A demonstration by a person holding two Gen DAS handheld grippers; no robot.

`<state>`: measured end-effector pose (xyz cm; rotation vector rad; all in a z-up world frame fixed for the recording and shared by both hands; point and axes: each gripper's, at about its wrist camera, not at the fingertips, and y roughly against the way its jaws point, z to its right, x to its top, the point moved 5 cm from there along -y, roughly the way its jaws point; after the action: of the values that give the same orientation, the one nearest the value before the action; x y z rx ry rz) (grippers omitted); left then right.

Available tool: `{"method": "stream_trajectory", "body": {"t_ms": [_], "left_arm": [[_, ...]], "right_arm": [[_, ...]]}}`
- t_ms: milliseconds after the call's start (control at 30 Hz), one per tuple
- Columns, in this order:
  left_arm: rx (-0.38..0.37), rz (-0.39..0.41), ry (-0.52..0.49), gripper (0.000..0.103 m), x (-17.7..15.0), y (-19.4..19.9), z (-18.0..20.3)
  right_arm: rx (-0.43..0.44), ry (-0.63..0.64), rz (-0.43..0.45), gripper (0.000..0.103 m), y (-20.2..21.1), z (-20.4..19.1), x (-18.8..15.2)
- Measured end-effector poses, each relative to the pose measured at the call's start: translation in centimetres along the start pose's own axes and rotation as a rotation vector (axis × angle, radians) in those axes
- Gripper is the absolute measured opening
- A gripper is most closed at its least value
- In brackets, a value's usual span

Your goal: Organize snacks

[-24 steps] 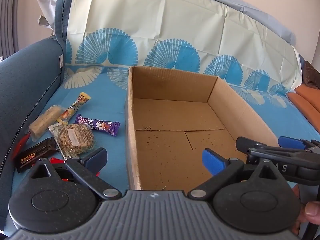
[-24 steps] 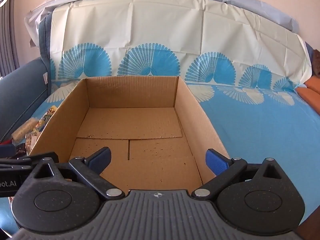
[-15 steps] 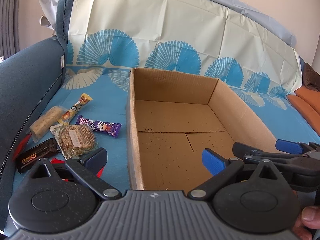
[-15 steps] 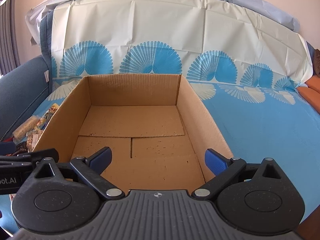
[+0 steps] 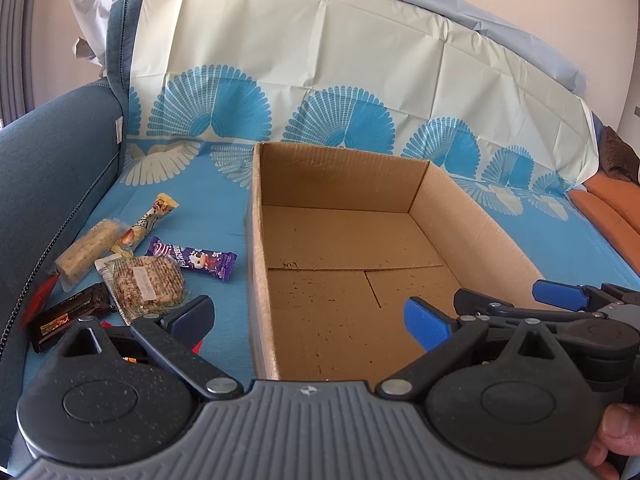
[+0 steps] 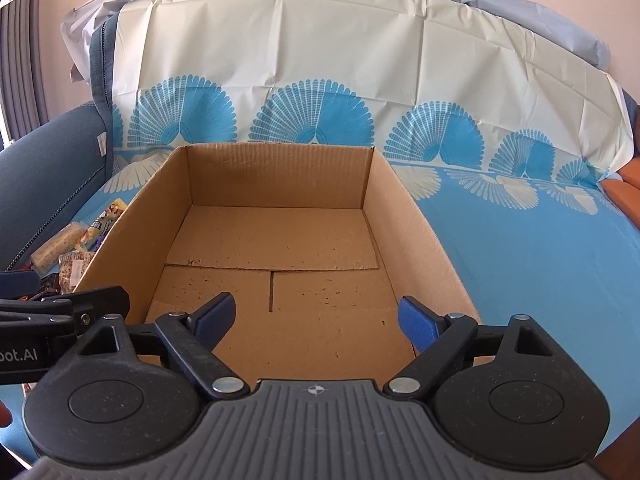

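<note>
Shift since earlier frames: both views drift slightly; box sits a little lower and further right in the left wrist view; snacks unmoved.
Left gripper (image 5: 308,316): jaws spread wide, nothing between them; one blue pad over the snack pile side, the other over the box floor.
Right gripper (image 6: 316,318): jaws apart, nothing held, hanging over the near end of the box.
Cardboard box (image 5: 256,264): open top, bare inside, resting on the blue patterned cover (image 5: 560,248).
Snacks: clustered on the cover left of the box, outside it.
Purple bar (image 5: 192,259): nearest the box wall, apart from it.
Round seed cake (image 5: 146,283): in clear wrap, just beside the purple bar.
Yellow bar (image 5: 148,222): slanted, behind the cake.
Pale bar (image 5: 86,249): next to the sofa arm (image 5: 44,168).
Dark bar (image 5: 70,316): nearest the camera, partly behind the left finger.
Person: fingertips (image 5: 616,436) at lower right edge.
</note>
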<state>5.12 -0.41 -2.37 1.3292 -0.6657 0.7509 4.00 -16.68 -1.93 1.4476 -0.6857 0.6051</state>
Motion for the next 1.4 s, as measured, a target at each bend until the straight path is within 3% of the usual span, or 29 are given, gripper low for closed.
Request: {"method": "stream_trajectory", "body": {"t_ms": [267, 500, 600, 733, 800, 933, 1167, 1333, 1400], "left_arm": [[-0.015, 0.008, -0.009, 0.101, 0.0, 0.1, 0.0], [-0.022, 0.017, -0.010, 0.099, 0.1, 0.3, 0.0], [-0.029, 0.021, -0.020, 0.088, 0.1, 0.4, 0.1], [-0.019, 0.014, -0.030, 0.065, 0.1, 0.3, -0.1], [-0.019, 0.027, -0.034, 0.054, 0.2, 0.5, -0.2], [-0.028, 0.046, -0.065, 0.032, 0.4, 1.1, -0.5], [-0.103, 0.025, -0.091, 0.032, 2.6, 2.4, -3.5], [-0.083, 0.001, -0.171, 0.032, 5.1, 2.1, -9.5], [-0.069, -0.052, -0.113, 0.032, 5.0, 1.1, -13.2]], "right_arm": [[0.012, 0.023, 0.034, 0.058, 0.5, -0.8, 0.1], [0.007, 0.038, 0.077, 0.055, 0.7, -1.2, 0.2], [0.023, 0.029, 0.083, 0.054, 0.9, -1.3, 0.2], [0.028, 0.057, 0.104, 0.035, 0.9, -1.8, 0.1], [0.029, 0.075, 0.114, 0.031, 1.0, -2.1, 0.2], [0.049, 0.090, 0.122, 0.030, 1.2, -2.9, 0.3], [0.127, 0.099, 0.134, 0.034, 1.8, -6.2, 0.8], [0.223, 0.141, 0.149, 0.034, 2.5, -10.1, 0.8], [0.272, 0.165, 0.157, 0.036, 2.9, -12.1, 0.8]]}}
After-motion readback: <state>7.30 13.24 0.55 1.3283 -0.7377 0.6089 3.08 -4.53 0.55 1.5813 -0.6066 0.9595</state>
